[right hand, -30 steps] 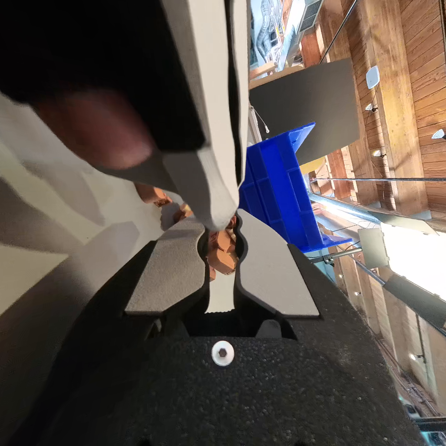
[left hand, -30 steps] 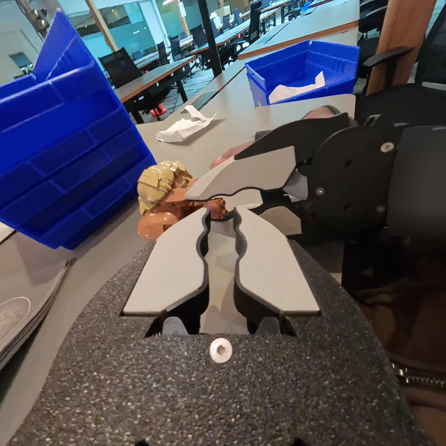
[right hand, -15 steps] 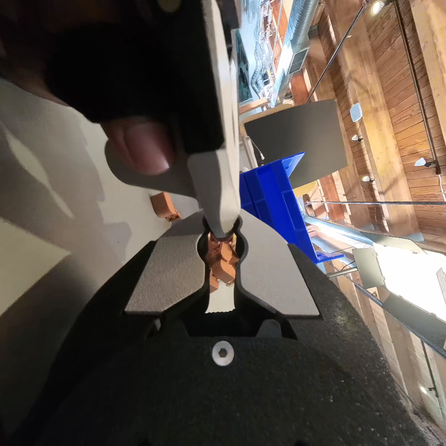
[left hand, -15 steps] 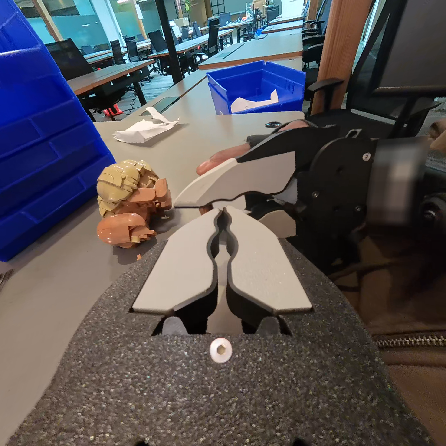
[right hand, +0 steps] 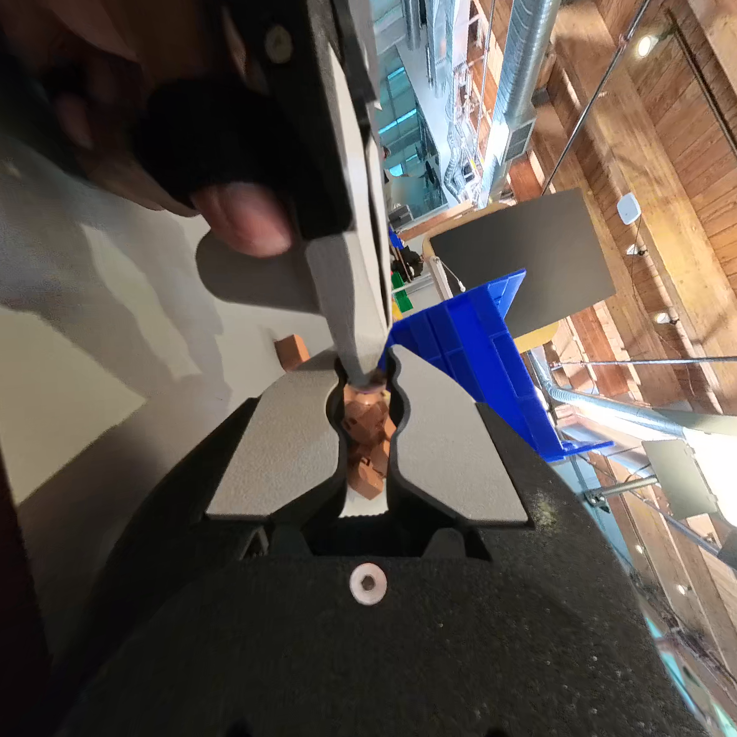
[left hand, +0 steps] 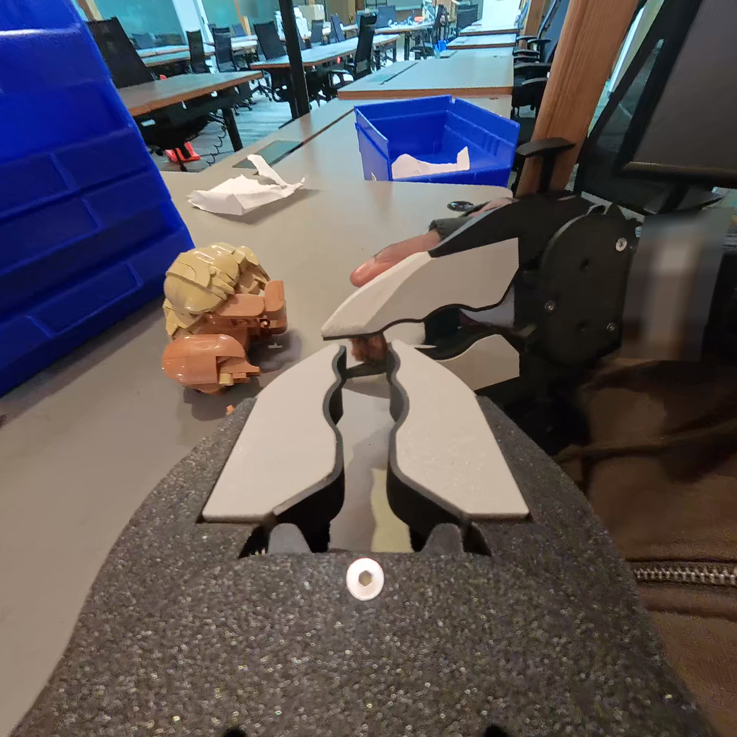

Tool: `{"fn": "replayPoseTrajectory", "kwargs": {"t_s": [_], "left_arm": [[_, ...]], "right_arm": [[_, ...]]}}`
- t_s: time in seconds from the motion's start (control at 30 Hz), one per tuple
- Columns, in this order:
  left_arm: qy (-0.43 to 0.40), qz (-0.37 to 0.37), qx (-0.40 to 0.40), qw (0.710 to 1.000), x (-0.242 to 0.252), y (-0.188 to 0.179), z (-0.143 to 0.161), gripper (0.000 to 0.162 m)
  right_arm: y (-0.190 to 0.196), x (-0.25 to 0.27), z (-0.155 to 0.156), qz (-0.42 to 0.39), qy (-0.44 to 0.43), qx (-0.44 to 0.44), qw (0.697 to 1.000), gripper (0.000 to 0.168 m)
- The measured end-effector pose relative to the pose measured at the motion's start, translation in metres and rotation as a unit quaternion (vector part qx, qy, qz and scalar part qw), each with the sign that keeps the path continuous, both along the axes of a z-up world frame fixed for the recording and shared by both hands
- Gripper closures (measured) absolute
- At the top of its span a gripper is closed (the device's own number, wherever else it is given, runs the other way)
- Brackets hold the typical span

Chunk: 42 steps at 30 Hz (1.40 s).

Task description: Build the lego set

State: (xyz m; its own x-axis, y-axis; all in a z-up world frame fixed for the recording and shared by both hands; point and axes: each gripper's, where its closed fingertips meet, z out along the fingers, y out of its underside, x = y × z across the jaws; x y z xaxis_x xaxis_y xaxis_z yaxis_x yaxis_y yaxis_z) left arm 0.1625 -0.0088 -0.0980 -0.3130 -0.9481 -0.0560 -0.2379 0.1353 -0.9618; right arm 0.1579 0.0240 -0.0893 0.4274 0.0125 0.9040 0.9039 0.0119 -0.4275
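Observation:
A tan and brown lego model (left hand: 219,315) lies on the grey table (left hand: 99,438); a corner of it shows in the right wrist view (right hand: 293,351). My right gripper (right hand: 365,359) is shut on a small brown lego piece (right hand: 367,438) and holds it just above the table, right of the model. In the left wrist view the right gripper (left hand: 347,343) comes in from the right with the piece (left hand: 369,347) at its tips. My left gripper (left hand: 367,351) is open, its tips on either side of that piece's end. It comes down from above in the right wrist view (right hand: 361,375).
A large blue bin (left hand: 71,199) stands close on the left and also shows in the right wrist view (right hand: 470,359). A smaller blue bin (left hand: 434,139) holding paper and a crumpled white paper (left hand: 247,191) sit farther back. A monitor and chair stand at the right. My two grippers' fingertips are within a few centimetres of each other.
My left gripper let go of the piece, shut, and has opened again around its end. Both grippers have drawn back to the right, away from the model. The right gripper keeps its hold.

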Motion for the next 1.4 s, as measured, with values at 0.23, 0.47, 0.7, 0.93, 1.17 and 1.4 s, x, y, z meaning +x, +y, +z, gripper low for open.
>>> {"fn": "replayPoseTrajectory", "kwargs": {"t_s": [0.23,0.47,0.7,0.93,1.17,1.4], "left_arm": [[0.008,-0.007,0.001,1.000,0.001,-0.002,-0.004,0.146],[0.008,0.000,-0.012,1.000,0.001,0.002,-0.003,0.146],[-0.006,0.002,-0.067,0.998,-0.003,0.010,0.006,0.146],[-0.003,-0.027,-0.099,0.995,-0.005,0.003,0.008,0.146],[0.020,-0.053,-0.120,0.991,-0.008,0.002,0.005,0.142],[0.053,-0.086,-0.085,0.991,-0.009,-0.005,-0.006,0.141]], "right_arm": [[-0.001,-0.004,-0.002,0.012,0.003,-0.003,1.000,0.151],[-0.003,-0.001,-0.003,0.011,0.012,-0.004,1.000,0.146],[-0.007,0.009,0.000,-0.008,0.021,0.004,1.000,0.145],[-0.007,0.002,-0.001,0.004,0.017,0.005,1.000,0.149],[-0.010,-0.001,-0.004,0.026,-0.006,-0.001,1.000,0.151],[-0.011,-0.007,-0.008,0.058,-0.032,-0.010,0.998,0.151]]}}
